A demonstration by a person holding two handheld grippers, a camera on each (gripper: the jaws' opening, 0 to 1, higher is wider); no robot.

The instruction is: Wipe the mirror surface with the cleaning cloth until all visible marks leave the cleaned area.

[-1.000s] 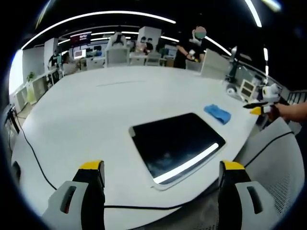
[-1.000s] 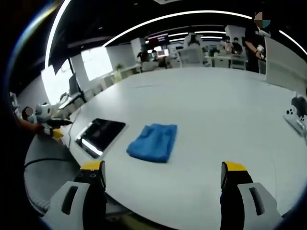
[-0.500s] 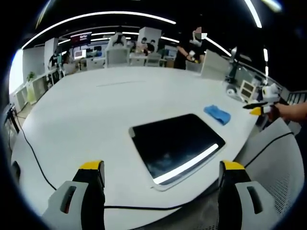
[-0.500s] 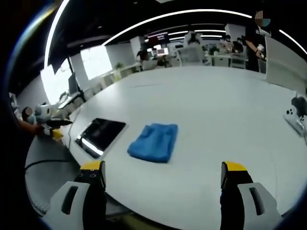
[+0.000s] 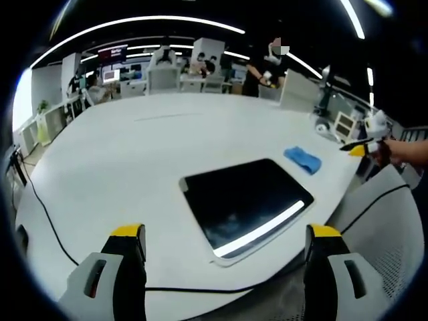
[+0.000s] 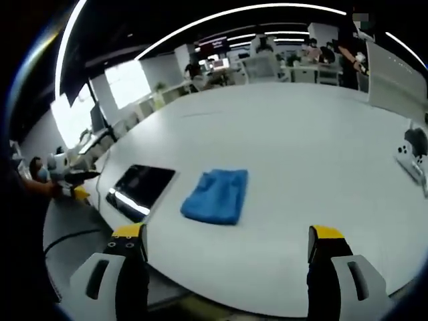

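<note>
Big white tabletop (image 5: 134, 154) spans both views. Dark rectangular mirror (image 5: 244, 200) lies flat near the tabletop's near edge w/ a bright light strip reflected along one side; in right gripper view mirror (image 6: 138, 186) sits just beside the blue cleaning cloth (image 6: 217, 195), apart, not touching. Cloth (image 5: 303, 158) lies crumpled beyond mirror in left gripper view. Left claw (image 5: 224, 257) wide open, empty. Right claw (image 6: 224, 257) wide open, empty, above tabletop short of cloth.

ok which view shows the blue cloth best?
Right gripper view: the blue cloth lies large and central on the white table, ahead of the open claw. In the left gripper view it is small, far right, beyond the mirror.
</note>
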